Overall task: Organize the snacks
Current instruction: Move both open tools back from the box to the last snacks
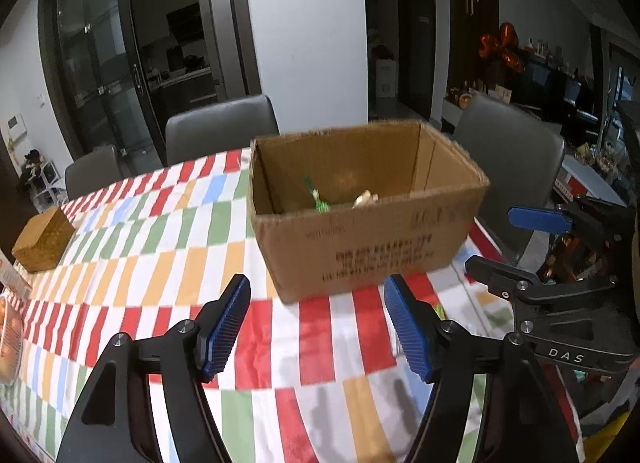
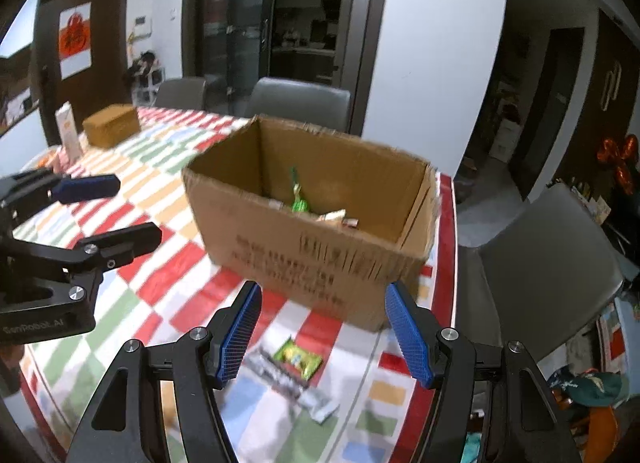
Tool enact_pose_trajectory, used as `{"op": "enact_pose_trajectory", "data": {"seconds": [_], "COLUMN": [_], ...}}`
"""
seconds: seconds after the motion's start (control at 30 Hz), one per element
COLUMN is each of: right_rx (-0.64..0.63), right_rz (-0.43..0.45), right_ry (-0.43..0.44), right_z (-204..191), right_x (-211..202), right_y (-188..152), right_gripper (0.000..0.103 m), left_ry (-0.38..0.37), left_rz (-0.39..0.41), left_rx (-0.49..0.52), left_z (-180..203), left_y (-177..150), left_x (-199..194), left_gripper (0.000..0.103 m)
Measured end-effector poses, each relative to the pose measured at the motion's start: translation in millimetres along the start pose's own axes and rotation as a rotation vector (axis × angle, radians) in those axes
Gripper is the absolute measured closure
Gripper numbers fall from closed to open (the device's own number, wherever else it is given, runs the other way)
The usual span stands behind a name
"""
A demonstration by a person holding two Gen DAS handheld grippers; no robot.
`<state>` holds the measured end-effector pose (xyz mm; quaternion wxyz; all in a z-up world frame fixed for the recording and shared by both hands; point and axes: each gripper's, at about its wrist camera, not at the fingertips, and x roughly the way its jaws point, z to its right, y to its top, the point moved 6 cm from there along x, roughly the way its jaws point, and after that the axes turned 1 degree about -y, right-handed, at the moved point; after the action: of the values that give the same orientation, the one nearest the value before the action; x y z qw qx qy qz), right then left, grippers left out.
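The green snack packet (image 2: 298, 359) lies flat on the tabletop (image 2: 168, 287) near the right gripper (image 2: 323, 333), just in front of the cardboard box (image 2: 316, 231), partly overlapping a grey-and-white wrapper (image 2: 292, 385) beside it. Both look like thin foil sachets: probably very light, soft, crinkly and slippery, so a pinch across the packet's short width near its middle, or on a raised edge, would likely hold best. A few wrapped snacks (image 2: 320, 213) already sit in the box's bottom. The right gripper hovers above the packet with its jaws wide and empty. The left gripper (image 1: 318, 329), further left, faces the box, its jaws also wide and empty. A small brown box (image 1: 44, 241) rests at the far left.
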<state>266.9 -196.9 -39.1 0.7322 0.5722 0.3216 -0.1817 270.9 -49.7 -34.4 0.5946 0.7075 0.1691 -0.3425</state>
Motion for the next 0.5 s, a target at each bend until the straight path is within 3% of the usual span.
{"op": "enact_pose_trajectory", "data": {"seconds": [0.5], "right_rx": [-0.049], "right_rz": [-0.202], "right_ry": [0.089], "right_z": [-18], "right_x": [47], "right_y": [-66], "right_gripper": [0.038], "left_ry": [-0.022], "left_rz": [-0.177], "left_rx": [-0.042], "left_z": [15], "left_y": [-76], "left_x": [37], "left_gripper": [0.034]}}
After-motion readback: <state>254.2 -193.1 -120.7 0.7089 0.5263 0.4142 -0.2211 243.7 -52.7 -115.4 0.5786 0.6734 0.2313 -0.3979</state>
